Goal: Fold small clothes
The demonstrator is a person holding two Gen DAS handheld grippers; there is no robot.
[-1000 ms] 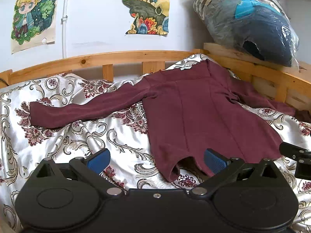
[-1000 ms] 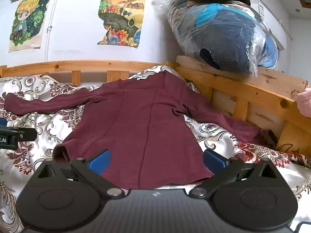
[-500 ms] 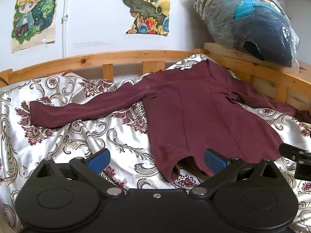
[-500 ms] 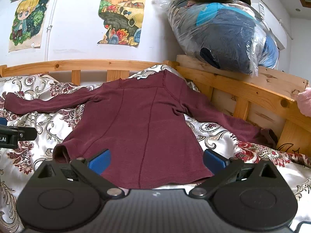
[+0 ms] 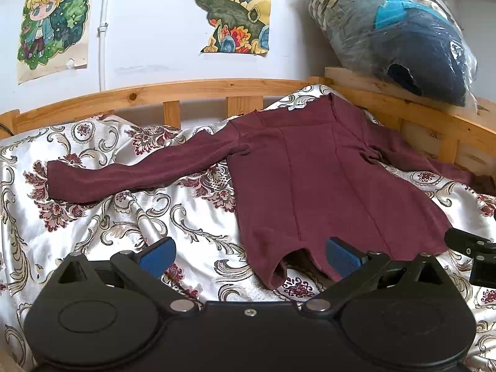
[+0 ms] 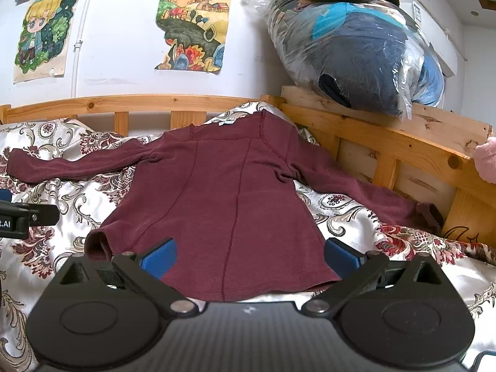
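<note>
Left gripper (image 5: 249, 255): jaws apart, nothing between them, blue pads (image 5: 157, 256) low over the bedspread (image 5: 124, 226). Its right pad sits just at the hem of the maroon top (image 5: 325, 186), at about 5 o'clock in my left view.

Right gripper (image 6: 249, 255): jaws apart too, empty, straddling the near hem of the top. Left gripper's edge shows at 9 o'clock in my right view.

Top lies flat on the bed, hem toward me, neck at 12 o'clock against the wooden rail (image 6: 130, 102). Hem corner at 7 o'clock in the right view is curled open. One sleeve (image 5: 130, 176) runs out to 9 o'clock, the other sleeve (image 6: 372, 195) to 3 o'clock, cuff bunched near the side rail.

Beyond: plastic-wrapped bundle (image 6: 356, 62) at 1 o'clock on the frame ledge, dark garment piled on top. Two posters (image 6: 192, 28) on the white wall at 11–12 o'clock.
</note>
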